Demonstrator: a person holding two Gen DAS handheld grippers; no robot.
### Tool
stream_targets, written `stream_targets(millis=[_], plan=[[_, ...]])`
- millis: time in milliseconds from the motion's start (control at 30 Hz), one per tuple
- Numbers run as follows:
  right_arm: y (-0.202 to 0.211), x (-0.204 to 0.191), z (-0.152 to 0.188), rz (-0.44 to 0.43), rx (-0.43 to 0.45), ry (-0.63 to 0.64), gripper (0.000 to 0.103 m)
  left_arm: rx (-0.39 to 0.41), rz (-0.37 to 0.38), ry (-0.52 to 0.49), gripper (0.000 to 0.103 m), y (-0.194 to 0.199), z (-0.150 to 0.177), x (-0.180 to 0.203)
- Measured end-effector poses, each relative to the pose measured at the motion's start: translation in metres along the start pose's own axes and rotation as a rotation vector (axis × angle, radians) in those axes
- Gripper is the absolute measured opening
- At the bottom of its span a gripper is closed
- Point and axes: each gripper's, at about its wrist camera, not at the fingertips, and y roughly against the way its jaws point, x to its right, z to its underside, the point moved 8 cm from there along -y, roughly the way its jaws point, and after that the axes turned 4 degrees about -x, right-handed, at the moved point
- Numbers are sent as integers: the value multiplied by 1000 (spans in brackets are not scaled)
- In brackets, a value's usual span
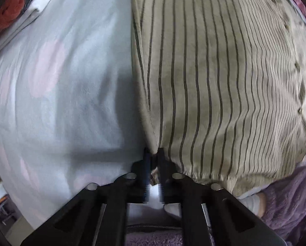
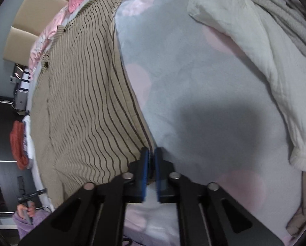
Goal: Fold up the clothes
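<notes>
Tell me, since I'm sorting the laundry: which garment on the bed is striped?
The beige button-up shirt with dark stripes, gripped at its lower corners by both grippers. The cream garment and the grey one beside it are plain.

The left gripper (image 1: 154,150) is black, with two angular arms that carry round silver screws (image 1: 131,176) and long cut-out slots. The right gripper (image 2: 150,150) has the same black arms and silver screws, and its jaws carry blue pads (image 2: 145,160). The person wears a fluffy purple sleeve (image 1: 292,201), seen at 4 o'clock in the left view.
</notes>
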Motion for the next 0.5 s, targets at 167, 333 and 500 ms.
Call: stream_targets(millis=[167,333,500], plan=[[16,8,-2,87,21,-49,1,-44,-127,5,2,-7,6,-3],[3,23,1,88,4,-109,2,-87,-176,38,1,-15,7,-1],[13,32,7,56,-13,-163,6,-80,-71,32,23,-3,13,12]])
